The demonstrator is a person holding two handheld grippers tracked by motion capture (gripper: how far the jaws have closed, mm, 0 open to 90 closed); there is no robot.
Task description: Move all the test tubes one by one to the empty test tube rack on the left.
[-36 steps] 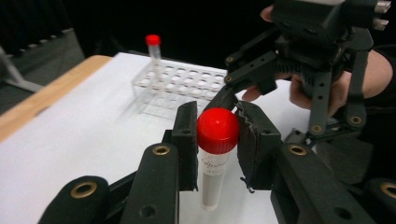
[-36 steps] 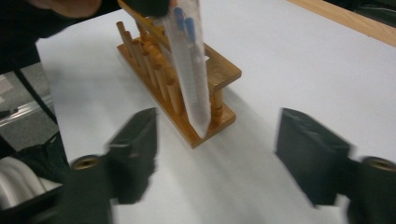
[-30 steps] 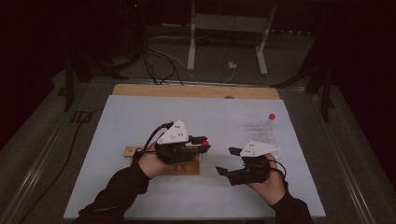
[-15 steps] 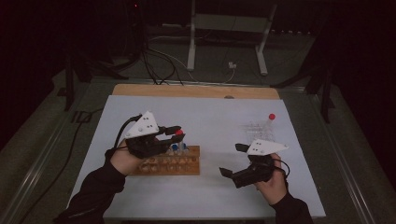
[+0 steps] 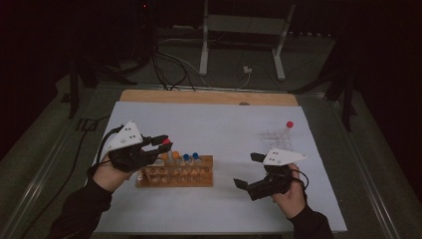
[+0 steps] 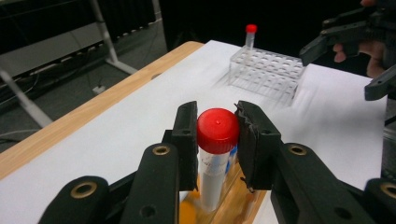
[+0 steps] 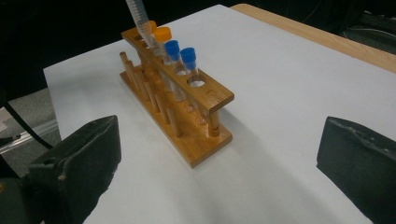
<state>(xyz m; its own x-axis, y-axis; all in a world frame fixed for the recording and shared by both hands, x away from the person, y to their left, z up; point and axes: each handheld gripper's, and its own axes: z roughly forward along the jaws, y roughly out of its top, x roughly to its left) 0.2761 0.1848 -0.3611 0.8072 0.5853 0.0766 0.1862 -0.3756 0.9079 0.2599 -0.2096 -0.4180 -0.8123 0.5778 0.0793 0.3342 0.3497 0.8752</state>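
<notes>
White table (image 5: 224,129), left gripper (image 6: 217,140) clamped on red-capped tube (image 6: 215,158) (right gripper (image 5: 250,170) agape).

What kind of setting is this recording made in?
Probably a dim lab or recording bench, not a home: a white-covered table holds a wooden tube rack and a clear rack, with cables and a metal stand behind.

Left tool (image 5: 161,144) — carried by the left hand (image 5: 107,174) with the forearm entering from the lower left — has its jaws clamped nearly together, while the right tool (image 5: 249,172), carried by the right hand (image 5: 288,196), has its jaws spread fully wide — nothing between them.
</notes>
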